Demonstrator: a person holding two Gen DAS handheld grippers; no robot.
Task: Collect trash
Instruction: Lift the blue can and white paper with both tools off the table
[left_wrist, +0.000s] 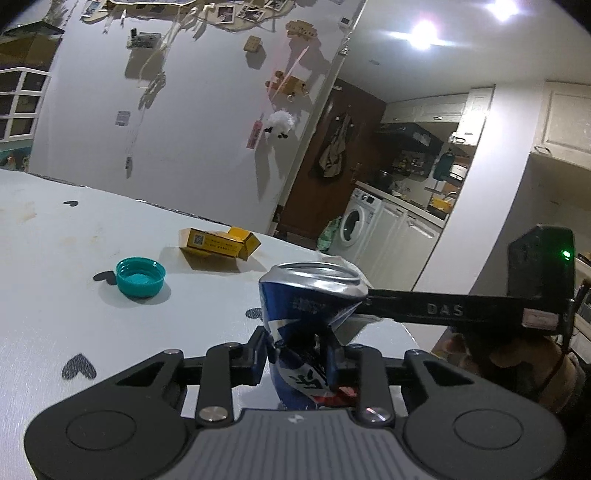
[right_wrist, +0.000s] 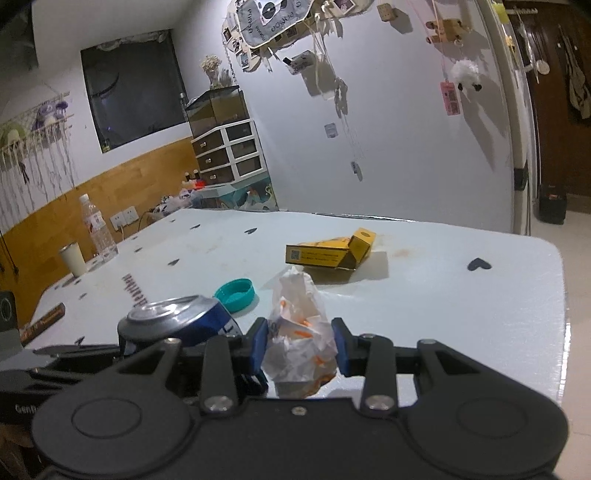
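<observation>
My left gripper (left_wrist: 297, 356) is shut on a crushed blue and silver drink can (left_wrist: 312, 295), held upright above the white table (left_wrist: 55, 277). The can also shows in the right wrist view (right_wrist: 181, 323), at the left. My right gripper (right_wrist: 300, 347) is shut on a crumpled white wrapper with orange print (right_wrist: 299, 332). The right gripper's arm crosses the left wrist view (left_wrist: 461, 310) just right of the can. A teal bottle cap (left_wrist: 140, 277) and a torn yellow carton (left_wrist: 218, 242) lie on the table beyond; both also show in the right wrist view, the cap (right_wrist: 236, 293) and the carton (right_wrist: 328, 251).
A clear water bottle (right_wrist: 98, 229) and a white cup (right_wrist: 74, 258) stand at the table's far left edge. The table's right edge (right_wrist: 561, 314) drops to a tiled floor. A wall with hanging decorations (right_wrist: 369, 110) backs the table. A kitchen with a washing machine (left_wrist: 358, 223) lies beyond.
</observation>
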